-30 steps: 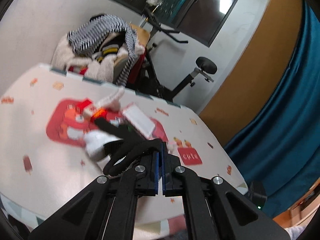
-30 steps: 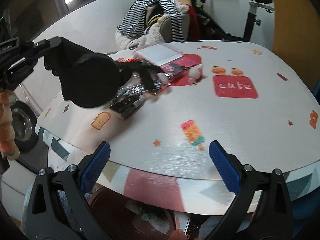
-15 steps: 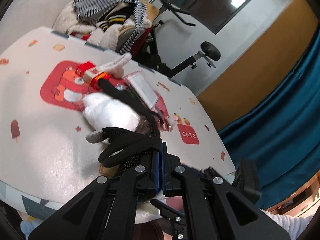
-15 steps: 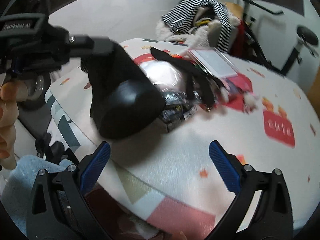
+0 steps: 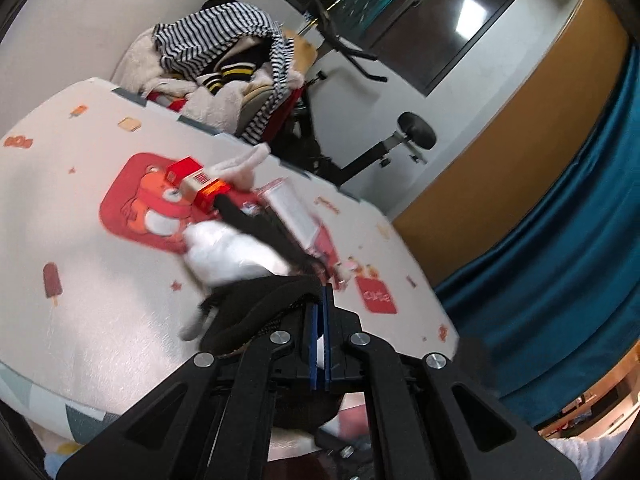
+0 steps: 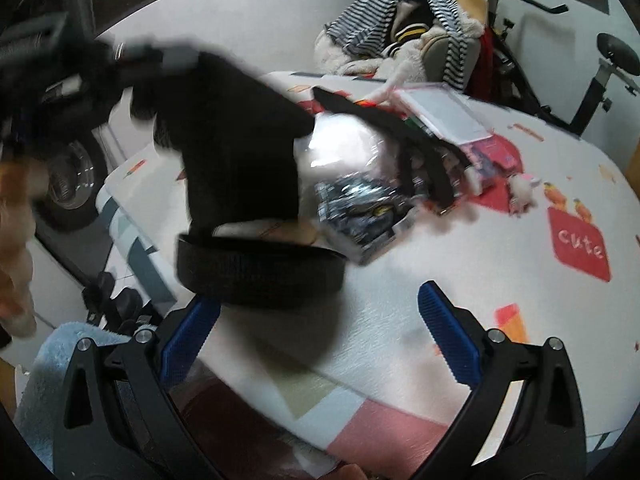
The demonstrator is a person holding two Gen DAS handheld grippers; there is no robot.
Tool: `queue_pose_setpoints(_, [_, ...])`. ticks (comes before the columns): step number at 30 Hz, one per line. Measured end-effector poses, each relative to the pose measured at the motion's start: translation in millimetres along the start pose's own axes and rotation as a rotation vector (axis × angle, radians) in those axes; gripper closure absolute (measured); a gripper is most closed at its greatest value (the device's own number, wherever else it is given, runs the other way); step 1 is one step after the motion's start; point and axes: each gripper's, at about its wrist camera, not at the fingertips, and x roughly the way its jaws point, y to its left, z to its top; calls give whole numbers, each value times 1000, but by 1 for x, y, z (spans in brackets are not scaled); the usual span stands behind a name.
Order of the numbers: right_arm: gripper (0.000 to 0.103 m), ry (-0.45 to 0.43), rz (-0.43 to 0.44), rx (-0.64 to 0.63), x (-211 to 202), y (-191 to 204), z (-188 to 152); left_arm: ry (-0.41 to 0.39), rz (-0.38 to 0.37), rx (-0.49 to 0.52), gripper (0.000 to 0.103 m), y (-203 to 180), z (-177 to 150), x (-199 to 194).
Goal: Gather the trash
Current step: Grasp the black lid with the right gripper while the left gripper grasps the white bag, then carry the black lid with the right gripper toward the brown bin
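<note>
My left gripper [image 5: 319, 300] is shut on the edge of a black bag [image 5: 256, 312]. In the right wrist view that bag [image 6: 240, 160] hangs from the blurred left gripper [image 6: 160, 54], its banded mouth low over the table's near left edge. Beside the bag a trash pile lies on the patterned table [image 6: 480, 280]: a white plastic bag [image 6: 344, 144], a shiny dark wrapper [image 6: 360, 208], a clear flat package [image 6: 444, 114] and a red box [image 5: 196, 184]. A black strap [image 6: 380, 116] crosses the pile. My right gripper [image 6: 320, 332] is open and holds nothing, just in front of the bag's mouth.
A chair heaped with striped clothes [image 5: 224, 64] stands behind the table, with an exercise bike [image 5: 360, 152] next to it. A blue curtain [image 5: 560, 240] hangs on the right. A hand [image 6: 16, 240] and a light blue towel [image 6: 48, 360] show at the left.
The black bag has come closer to my right gripper and now hangs with its mouth at the table's near edge. The right gripper's view swung left toward it. Both grippers kept their states.
</note>
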Motion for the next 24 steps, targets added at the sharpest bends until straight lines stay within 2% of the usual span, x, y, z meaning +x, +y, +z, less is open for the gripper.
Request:
queue_pose_setpoints(4, [6, 11, -16, -38, 3, 14, -4, -1, 22, 8, 101, -1, 7, 2])
queue_pose_setpoints(8, [6, 43, -49, 13, 13, 8, -6, -40, 48, -26, 101, 10, 9, -8])
queue_pose_setpoints(11, [6, 60, 15, 66, 17, 4, -7, -67, 69, -47, 101, 21, 9, -20])
queue_pose_setpoints(13, [6, 68, 52, 50, 20, 11, -5, -66, 88, -53, 101, 28, 8, -23])
queue_pose_setpoints(17, [6, 89, 54, 23, 30, 23, -2, -62, 122, -60, 101, 40, 5, -28])
queue_pose_setpoints(24, [5, 97, -16, 9, 47, 34, 4, -57, 150, -61, 101, 50, -3, -43])
